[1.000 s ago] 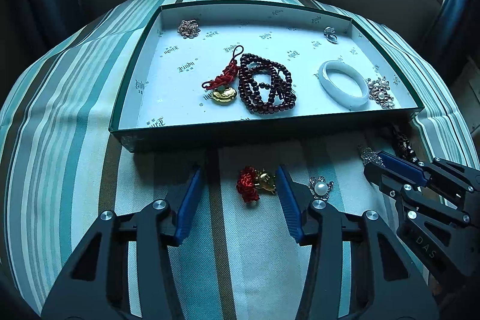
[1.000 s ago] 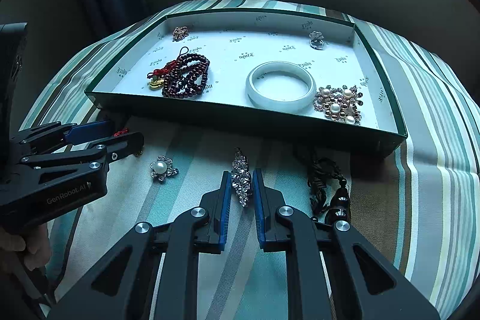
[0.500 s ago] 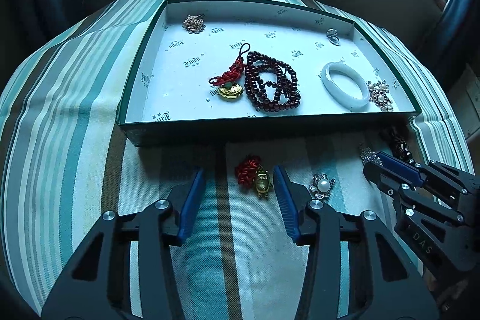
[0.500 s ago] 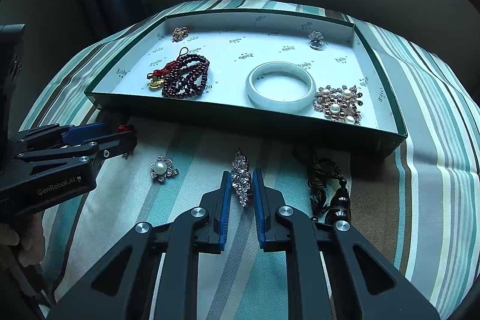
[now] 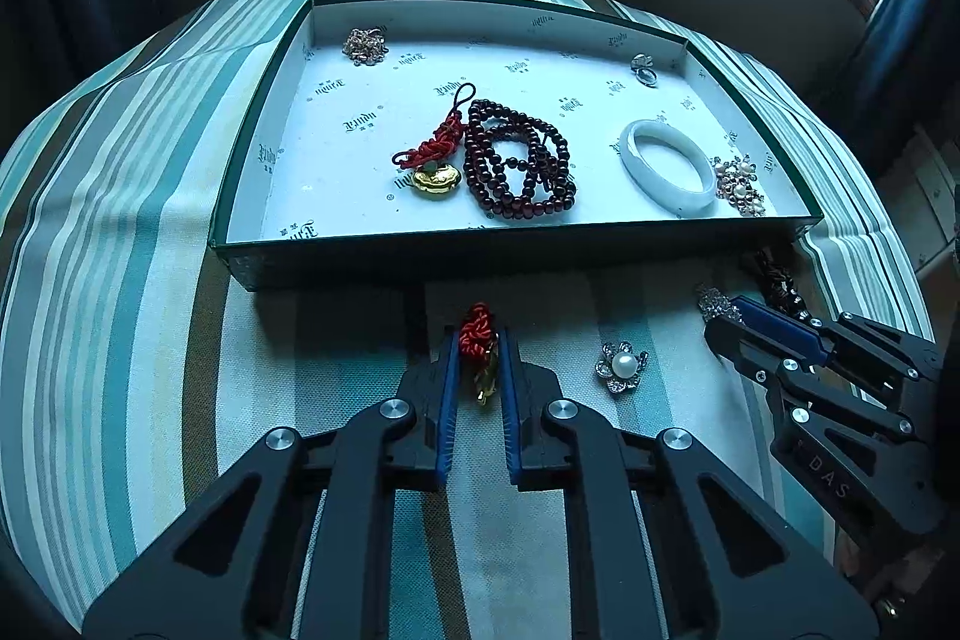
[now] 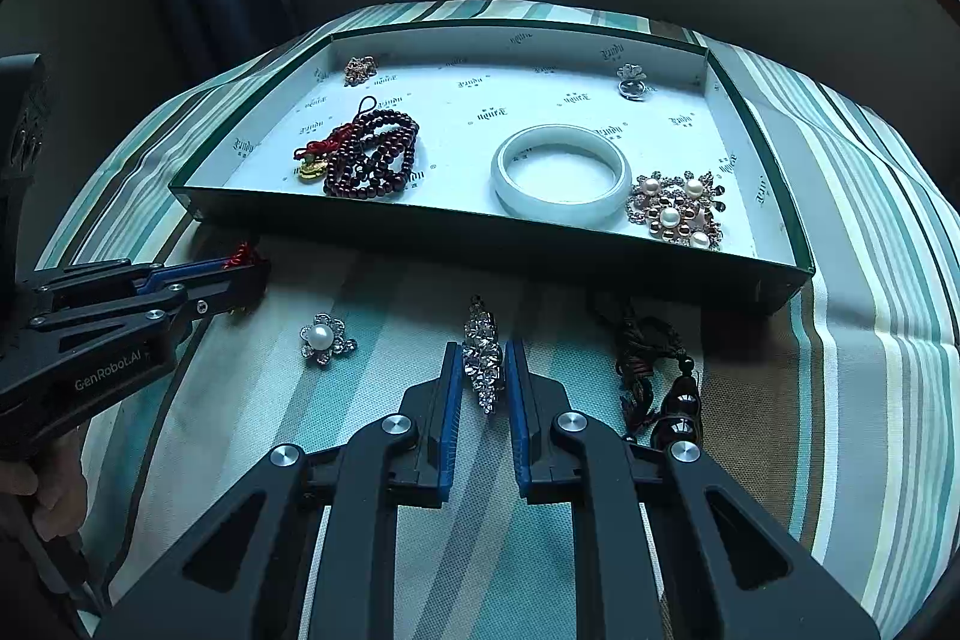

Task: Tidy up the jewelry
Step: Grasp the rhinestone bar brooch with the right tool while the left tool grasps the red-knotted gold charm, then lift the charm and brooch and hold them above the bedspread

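My left gripper (image 5: pixel 478 340) is shut on a red-knot charm with a gold pendant (image 5: pixel 478 340), just in front of the green tray (image 5: pixel 516 250). My right gripper (image 6: pixel 483 361) is shut on a long rhinestone brooch (image 6: pixel 483 361) on the striped cloth. In the tray lie a dark red bead string (image 5: pixel 519 160), a second red-and-gold charm (image 5: pixel 433 166), a white bangle (image 5: pixel 667 163), a pearl cluster brooch (image 6: pixel 675 208) and two small pieces at the back.
A pearl flower brooch (image 5: pixel 621 367) lies on the cloth between the grippers. A dark tassel with black beads (image 6: pixel 651 370) lies right of my right gripper. The tray's near wall (image 6: pixel 480 244) stands just ahead of both grippers.
My left gripper has closed from wide open onto the red-knot charm. My right gripper stays shut on the rhinestone brooch and has not moved.
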{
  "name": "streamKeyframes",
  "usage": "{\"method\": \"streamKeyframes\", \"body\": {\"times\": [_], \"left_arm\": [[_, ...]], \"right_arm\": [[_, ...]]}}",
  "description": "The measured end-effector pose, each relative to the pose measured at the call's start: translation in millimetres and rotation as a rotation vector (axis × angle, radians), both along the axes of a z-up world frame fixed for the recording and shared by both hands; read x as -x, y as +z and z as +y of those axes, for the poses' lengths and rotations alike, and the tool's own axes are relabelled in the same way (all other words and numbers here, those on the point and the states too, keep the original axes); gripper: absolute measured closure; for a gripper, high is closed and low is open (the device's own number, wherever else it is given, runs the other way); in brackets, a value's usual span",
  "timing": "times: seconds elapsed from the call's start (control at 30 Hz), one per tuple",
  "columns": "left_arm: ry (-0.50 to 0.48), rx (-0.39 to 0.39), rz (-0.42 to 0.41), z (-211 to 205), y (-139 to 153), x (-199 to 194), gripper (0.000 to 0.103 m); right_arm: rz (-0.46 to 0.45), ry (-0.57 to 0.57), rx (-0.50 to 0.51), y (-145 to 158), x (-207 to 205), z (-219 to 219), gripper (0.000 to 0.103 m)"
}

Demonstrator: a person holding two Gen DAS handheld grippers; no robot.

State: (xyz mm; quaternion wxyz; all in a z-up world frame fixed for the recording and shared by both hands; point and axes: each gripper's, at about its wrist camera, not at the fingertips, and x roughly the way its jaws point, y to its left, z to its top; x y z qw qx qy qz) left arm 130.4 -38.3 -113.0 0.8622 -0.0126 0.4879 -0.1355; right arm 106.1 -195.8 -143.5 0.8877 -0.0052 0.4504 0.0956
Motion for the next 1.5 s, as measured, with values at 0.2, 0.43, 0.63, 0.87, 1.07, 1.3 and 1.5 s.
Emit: {"method": "streamKeyframes", "body": {"times": [0.2, 0.43, 0.63, 0.87, 1.07, 1.3, 1.5], "left_arm": [[-0.005, 0.005, -0.003, 1, 2, 4, 0.092], [-0.007, 0.004, -0.014, 2, 7, 9, 0.092], [-0.002, -0.001, -0.017, 3, 8, 11, 0.092], [0.007, -0.007, -0.013, 5, 6, 11, 0.092], [0.017, -0.02, -0.014, 6, 5, 11, 0.092], [0.023, -0.033, -0.019, 7, 5, 13, 0.092], [0.023, -0.039, -0.036, 6, 10, 18, 0.092]], "right_arm": [[-0.001, 0.0, 0.001, 1, 0, 0, 0.088], [-0.002, 0.0, 0.001, 1, 0, 0, 0.088], [-0.003, 0.0, 0.001, 1, 0, 0, 0.088], [-0.004, -0.001, 0.0, 1, 0, -1, 0.088], [-0.007, -0.003, -0.005, 1, 0, -1, 0.088], [-0.01, -0.002, -0.006, 0, 4, 1, 0.089], [-0.028, -0.003, -0.008, 6, 10, 2, 0.09]]}}
